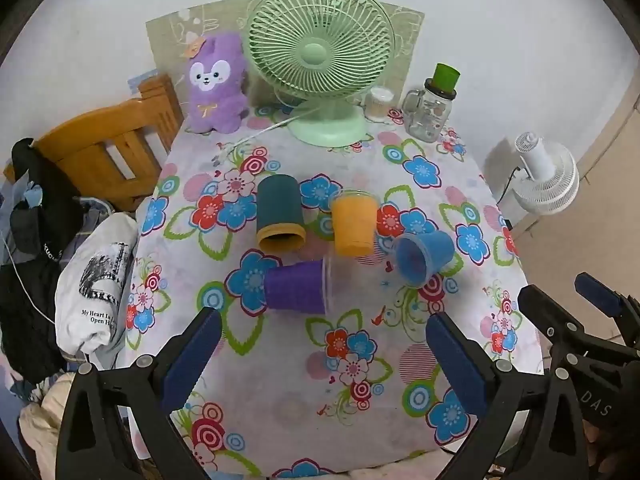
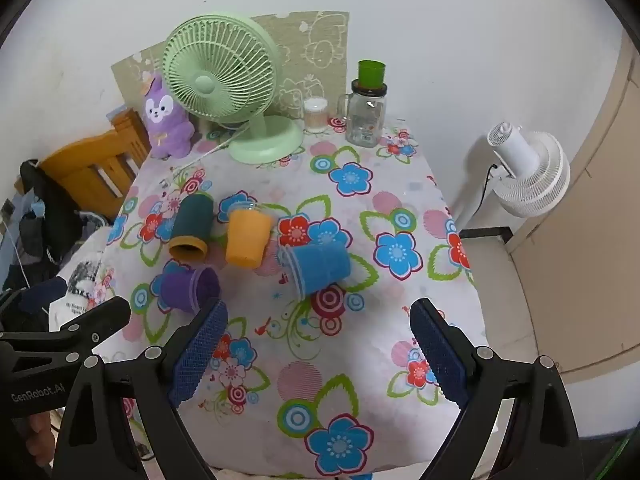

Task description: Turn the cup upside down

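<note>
Both hand-held grippers hover side by side above the near edge of the surface, empty. The left hand-held gripper [image 1: 324, 344] has its jaws spread wide; so does the right hand-held gripper [image 2: 318, 332]. Ahead, four cups lie on their sides, clustered: purple cup [image 1: 296, 293], blue cup [image 1: 424, 257], orange cup [image 1: 354, 224], dark green cup [image 1: 279, 211]. A floral tablecloth [image 1: 360, 360] covers the surface. A green fan [image 1: 322, 60] and purple plush toy [image 1: 216, 84] stand by the white wall.

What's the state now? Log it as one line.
left gripper open, empty | right gripper open, empty | purple cup, blue cup, dark green cup on sides | orange cup inverted
</note>
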The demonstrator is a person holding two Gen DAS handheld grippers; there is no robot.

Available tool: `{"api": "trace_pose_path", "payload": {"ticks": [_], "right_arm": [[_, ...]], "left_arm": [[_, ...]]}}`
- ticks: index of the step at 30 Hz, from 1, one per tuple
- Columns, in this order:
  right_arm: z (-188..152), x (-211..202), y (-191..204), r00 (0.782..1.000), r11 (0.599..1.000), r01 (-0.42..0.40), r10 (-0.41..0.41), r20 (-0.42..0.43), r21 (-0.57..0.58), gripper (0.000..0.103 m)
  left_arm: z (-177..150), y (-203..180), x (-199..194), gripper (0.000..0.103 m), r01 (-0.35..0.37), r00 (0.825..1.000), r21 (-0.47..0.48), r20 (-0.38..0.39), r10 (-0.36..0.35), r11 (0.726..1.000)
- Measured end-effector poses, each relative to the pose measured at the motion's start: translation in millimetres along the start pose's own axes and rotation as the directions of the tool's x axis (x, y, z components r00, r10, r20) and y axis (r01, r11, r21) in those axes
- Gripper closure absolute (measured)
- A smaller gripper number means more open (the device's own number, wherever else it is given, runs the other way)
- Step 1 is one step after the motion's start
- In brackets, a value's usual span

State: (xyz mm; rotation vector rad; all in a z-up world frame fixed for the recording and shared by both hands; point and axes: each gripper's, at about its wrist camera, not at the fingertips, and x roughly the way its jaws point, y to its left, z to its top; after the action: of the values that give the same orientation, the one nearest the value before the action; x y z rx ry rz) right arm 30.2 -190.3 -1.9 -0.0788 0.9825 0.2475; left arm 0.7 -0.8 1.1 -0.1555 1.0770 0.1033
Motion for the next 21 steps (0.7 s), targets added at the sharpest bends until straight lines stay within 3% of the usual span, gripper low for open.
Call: {"api": "trace_pose_path", "payload": {"ticks": [4, 8, 10, 21], "right_arm": [[-6, -2, 1, 1.000, 0.999, 0.021, -0.021, 0.023, -0.031, 0.009], [-1, 0, 6, 0.999, 0.999, 0.033, -0.033, -0.006, -0.038, 0.009], [-2, -2, 9, 0.999, 0.999, 0.032, -0.032, -0.007, -0.035, 0.009], [-4, -3, 0, 1.000, 0.999, 0.022, -0.022, -0.013, -0.038, 0.009]], "left_arm": [[1, -4, -1, 0.000, 0.010, 1.000, 0.027, 0.006, -0.010, 1.000], [0, -12, -6, 0.000, 0.006, 1.000, 0.066, 0.020, -0.008, 0.998], [-3, 0, -5, 0.000, -0.004, 1.000, -0.019, -0.014, 0.004, 1.000], [-7, -3, -5, 0.000, -0.014, 1.000, -0.012, -0.007, 0.014, 1.000]]}}
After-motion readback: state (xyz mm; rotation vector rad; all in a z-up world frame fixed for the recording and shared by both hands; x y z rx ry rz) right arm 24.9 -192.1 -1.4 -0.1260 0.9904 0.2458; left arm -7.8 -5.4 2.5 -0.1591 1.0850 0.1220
